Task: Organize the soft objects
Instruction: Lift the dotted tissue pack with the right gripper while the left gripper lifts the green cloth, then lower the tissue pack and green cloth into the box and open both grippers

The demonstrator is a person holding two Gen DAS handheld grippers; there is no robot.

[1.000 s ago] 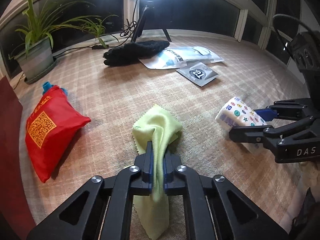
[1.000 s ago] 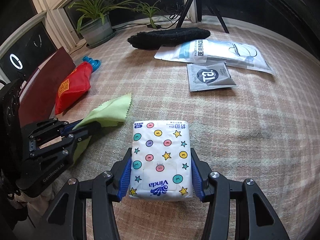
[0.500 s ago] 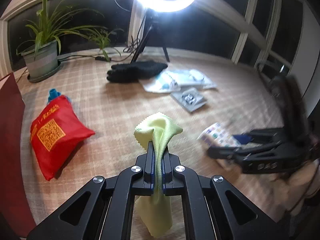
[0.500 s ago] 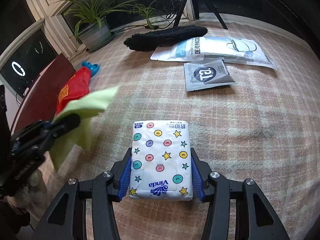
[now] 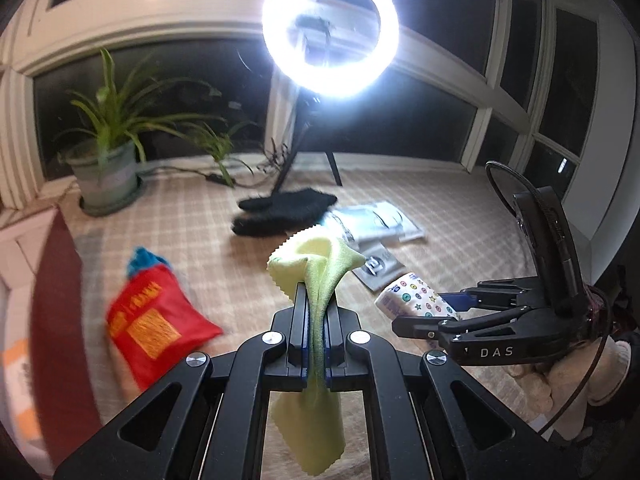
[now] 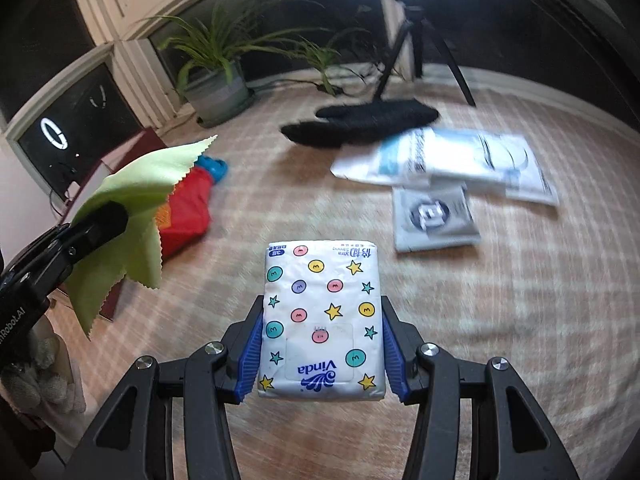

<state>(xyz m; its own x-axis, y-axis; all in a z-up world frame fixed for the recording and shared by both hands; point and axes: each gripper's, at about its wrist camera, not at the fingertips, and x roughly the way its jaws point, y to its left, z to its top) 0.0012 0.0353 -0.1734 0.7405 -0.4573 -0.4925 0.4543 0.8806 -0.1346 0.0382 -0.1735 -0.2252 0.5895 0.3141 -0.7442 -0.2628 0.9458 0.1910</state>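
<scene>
My left gripper [image 5: 316, 312] is shut on a light green cloth [image 5: 316, 264] and holds it up off the checked mat; the cloth hangs down behind the jaws. It also shows in the right wrist view [image 6: 132, 216]. My right gripper [image 6: 322, 320] is shut on a white tissue pack [image 6: 322, 312] with coloured dots and stars, held above the mat. The pack also shows in the left wrist view [image 5: 416, 300], to the right of the cloth.
On the mat lie a red pouch [image 5: 152, 328], a black fuzzy item [image 5: 284, 210], a white-blue packet [image 6: 452, 164] and a grey sachet [image 6: 434, 218]. A potted plant [image 5: 108, 176] and a ring light [image 5: 330, 28] on a tripod stand at the back. A dark red board [image 5: 56, 320] is at the left.
Both grippers have risen from the mat, with cloth and tissue pack held. The cloth, partly on the mat a second ago, now hangs free. Both views tilted upward.
</scene>
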